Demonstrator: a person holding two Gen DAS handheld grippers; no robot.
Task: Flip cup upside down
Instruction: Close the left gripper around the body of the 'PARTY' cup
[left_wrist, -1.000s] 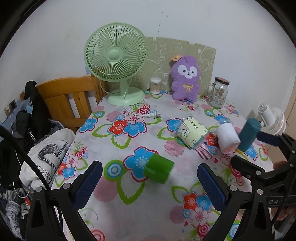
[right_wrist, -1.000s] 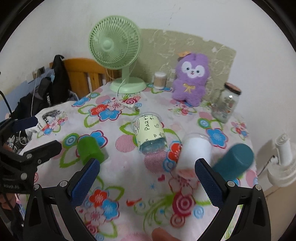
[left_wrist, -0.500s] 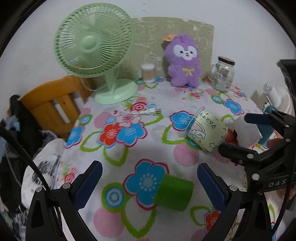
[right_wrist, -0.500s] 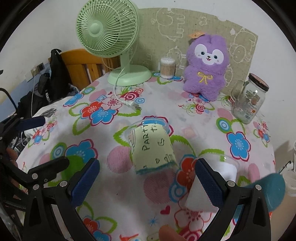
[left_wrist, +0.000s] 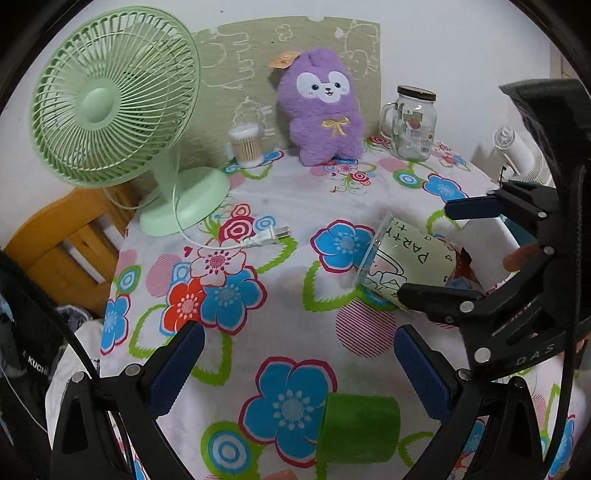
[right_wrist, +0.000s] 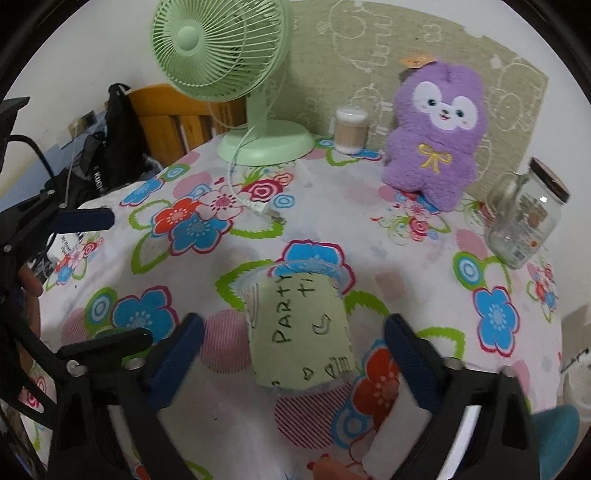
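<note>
Currently I held my right gripper (right_wrist: 293, 354) open astride the toppled party cup (right_wrist: 301, 332); left gripper (left_wrist: 295, 363) open, green cup (left_wrist: 358, 428) at 5 o'clock.

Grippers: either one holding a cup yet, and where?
Nothing held. Right gripper is open, its pads either side of the lying PARTY cup, not touching. Left gripper is open above the green cup.

Both grippers' (left_wrist: 299, 373) (right_wrist: 293, 345) jaws wide apart, low.
</note>
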